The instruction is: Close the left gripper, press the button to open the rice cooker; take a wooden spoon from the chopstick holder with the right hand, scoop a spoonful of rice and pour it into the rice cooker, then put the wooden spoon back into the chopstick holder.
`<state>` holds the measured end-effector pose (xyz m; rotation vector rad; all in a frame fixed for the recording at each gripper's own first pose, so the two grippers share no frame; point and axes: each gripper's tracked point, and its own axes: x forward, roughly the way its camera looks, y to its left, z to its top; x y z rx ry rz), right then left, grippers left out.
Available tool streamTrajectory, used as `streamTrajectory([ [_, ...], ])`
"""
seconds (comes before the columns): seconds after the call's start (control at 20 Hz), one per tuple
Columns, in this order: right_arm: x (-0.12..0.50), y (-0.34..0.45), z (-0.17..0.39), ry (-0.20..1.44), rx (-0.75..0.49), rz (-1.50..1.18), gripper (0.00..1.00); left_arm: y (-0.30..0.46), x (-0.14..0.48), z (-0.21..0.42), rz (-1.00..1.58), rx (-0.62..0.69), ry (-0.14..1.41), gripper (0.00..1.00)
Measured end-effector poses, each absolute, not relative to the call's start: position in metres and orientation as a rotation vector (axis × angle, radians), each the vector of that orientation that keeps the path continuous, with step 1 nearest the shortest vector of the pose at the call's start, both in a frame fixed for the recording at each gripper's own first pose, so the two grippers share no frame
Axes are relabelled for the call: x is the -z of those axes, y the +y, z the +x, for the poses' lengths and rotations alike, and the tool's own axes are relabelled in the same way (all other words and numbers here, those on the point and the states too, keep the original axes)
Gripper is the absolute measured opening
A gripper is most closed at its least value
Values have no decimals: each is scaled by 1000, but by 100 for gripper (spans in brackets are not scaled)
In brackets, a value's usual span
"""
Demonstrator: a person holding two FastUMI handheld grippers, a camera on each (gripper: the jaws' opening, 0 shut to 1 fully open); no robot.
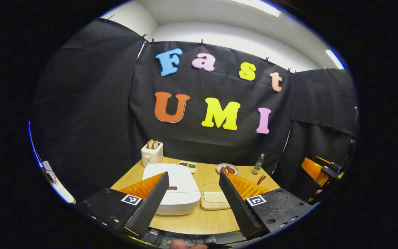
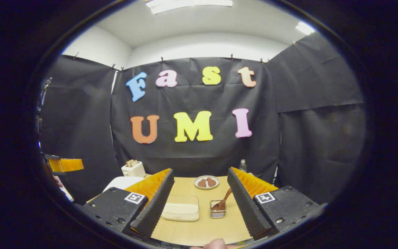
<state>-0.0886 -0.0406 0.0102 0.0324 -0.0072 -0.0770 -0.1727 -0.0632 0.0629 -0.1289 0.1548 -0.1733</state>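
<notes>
both grippers wide, rice cooker (image 1: 176,192) lid down
pinch the left gripper (image 1: 193,181) fully before pressing the front button (image 1: 172,188) squarely.

Wood table (image 1: 192,221): white cooker (image 1: 176,188) near left edge, lid shut; rice tray (image 1: 214,197) beside it; toaster (image 1: 152,154) back-left corner; sauce dish (image 1: 187,166), plate (image 1: 227,168), bottle (image 1: 258,163) along back edge; spoon holder (image 2: 218,209) right of tray.

Rice cooker (image 1: 176,193) front corner hidden behind left finger; button unclear.
</notes>
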Motion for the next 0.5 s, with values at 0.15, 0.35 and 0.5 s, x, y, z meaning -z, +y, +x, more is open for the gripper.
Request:
streamTrajectory([
  [0.15,-10,-27,-116,-16,83,16,100,-74,-72,-203,-129,209,93,94],
  [0.35,-3,-19,-142,-20,84,-2,100,-76,-70,-224,-113,214,57,94],
  [0.5,6,-17,-151,-8,87,1,100,-76,-69,-231,-109,200,40,94],
])
